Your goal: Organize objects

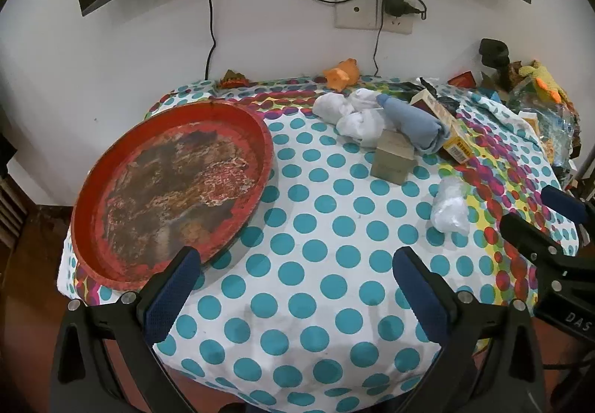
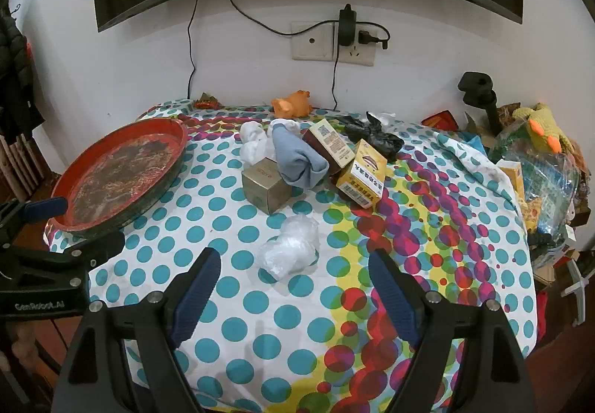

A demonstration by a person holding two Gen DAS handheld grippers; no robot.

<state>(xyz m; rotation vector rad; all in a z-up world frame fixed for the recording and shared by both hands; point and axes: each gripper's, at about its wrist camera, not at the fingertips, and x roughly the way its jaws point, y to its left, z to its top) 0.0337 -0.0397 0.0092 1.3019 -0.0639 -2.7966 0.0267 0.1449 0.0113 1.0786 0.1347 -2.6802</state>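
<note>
- The left tool (image 1: 293, 286) hovers with jaws spread wide and empty, at the near rim of the red tray (image 2: 163, 167), which sits at the desk's (image 2: 260, 301) left edge.
- Right of the tray, a tan cube box (image 2: 266, 188) touches a rolled blue cloth (image 2: 297, 162); pulling one would likely drag the other.
- Nearer than the cube, well right of the tray, a crumpled clear plastic bag (image 2: 292, 249) lies just ahead of the right tool (image 2: 293, 286), jaws wide, holding nothing; thin film could slip the pads.
- Farthest from the tray, a yellow box (image 2: 362, 175) leans on its neighbours and may topple.
</note>
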